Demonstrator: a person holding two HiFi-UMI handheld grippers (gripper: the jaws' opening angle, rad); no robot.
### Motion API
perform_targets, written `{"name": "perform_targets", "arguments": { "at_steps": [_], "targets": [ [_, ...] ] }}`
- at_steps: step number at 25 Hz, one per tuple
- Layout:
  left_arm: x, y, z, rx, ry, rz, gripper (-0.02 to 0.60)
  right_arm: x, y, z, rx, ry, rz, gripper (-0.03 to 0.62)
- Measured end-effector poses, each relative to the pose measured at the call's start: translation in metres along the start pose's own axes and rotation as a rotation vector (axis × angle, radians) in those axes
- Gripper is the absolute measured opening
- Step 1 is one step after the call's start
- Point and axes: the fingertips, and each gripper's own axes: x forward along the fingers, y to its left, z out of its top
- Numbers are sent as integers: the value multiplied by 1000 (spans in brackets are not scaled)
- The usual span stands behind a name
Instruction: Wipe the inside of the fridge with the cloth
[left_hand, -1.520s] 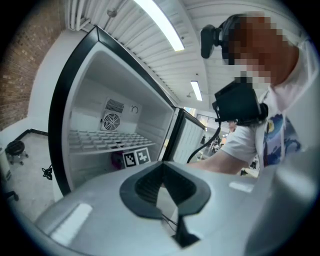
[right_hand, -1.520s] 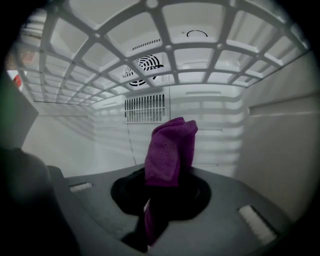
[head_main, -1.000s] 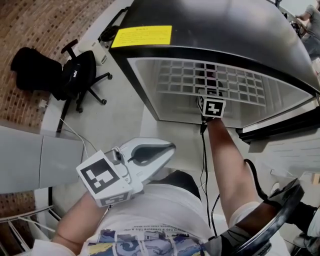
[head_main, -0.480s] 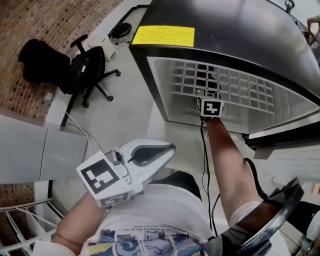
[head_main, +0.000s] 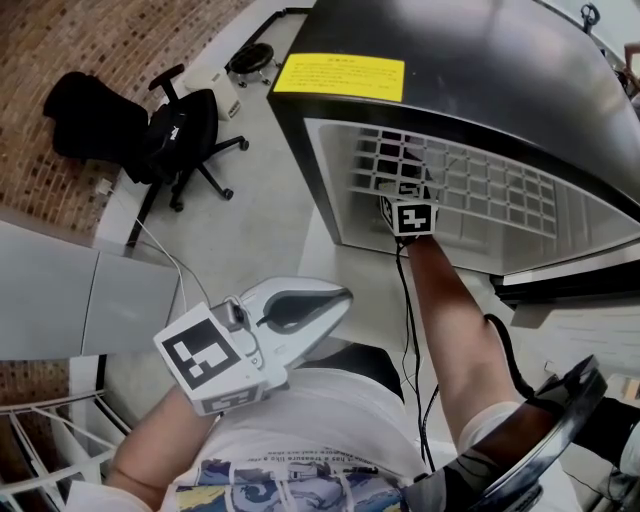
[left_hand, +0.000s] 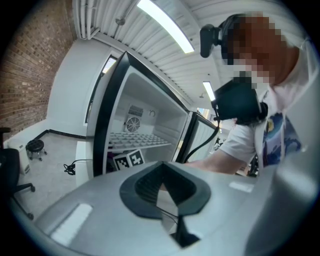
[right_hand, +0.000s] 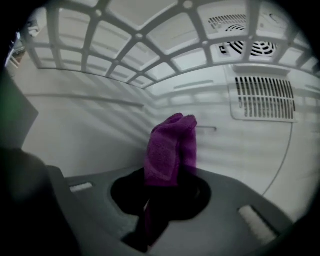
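Closest to the person's body is the left gripper (head_main: 335, 298). It is held up by the person's white shirt (head_main: 320, 420), well apart from the fridge (head_main: 470, 60). Its jaws are pressed together and there is nothing in them.

The person's right arm (head_main: 445, 320) reaches out in front. A thin black cable (head_main: 408, 330) runs along beside it. At the end of the arm is the right gripper (right_hand: 162, 200), and it is inside the open fridge, under the white wire shelf (head_main: 490, 190). Its jaws are closed tight on the purple cloth (right_hand: 170, 145). The cloth is folded and sticks up out of the jaws. It is in front of the white back wall (right_hand: 90, 130) of the fridge. No view shows for sure whether the cloth touches the wall.

Farther back on that wall, up and to the right of the cloth, there is a vent (right_hand: 262, 97) with long slots. Above it is a round fan grille (right_hand: 250, 47).

The fridge is black on the outside and has a yellow label (head_main: 340, 75) on top. Off to the left, on the grey floor (head_main: 250, 210), stands a black office chair (head_main: 175, 140). Behind the chair is a red brick wall (head_main: 100, 40).
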Motion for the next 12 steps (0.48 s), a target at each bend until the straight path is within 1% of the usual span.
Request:
{"name": "perform_targets", "arguments": {
  "at_steps": [2, 6, 10, 12],
  "targets": [
    [0, 1, 0, -2, -2, 4, 8, 3, 10, -3, -8, 2, 49, 54],
    [1, 1, 1, 0, -15, -2, 8, -1, 21, 7, -42, -35, 122, 54],
    [7, -1, 1, -6, -14, -8, 8, -1, 18, 4, -44, -30, 145, 54],
    [10, -2, 1, -5, -10, -13, 8, 1, 21, 2, -46, -18, 181, 54]
  ]
}}
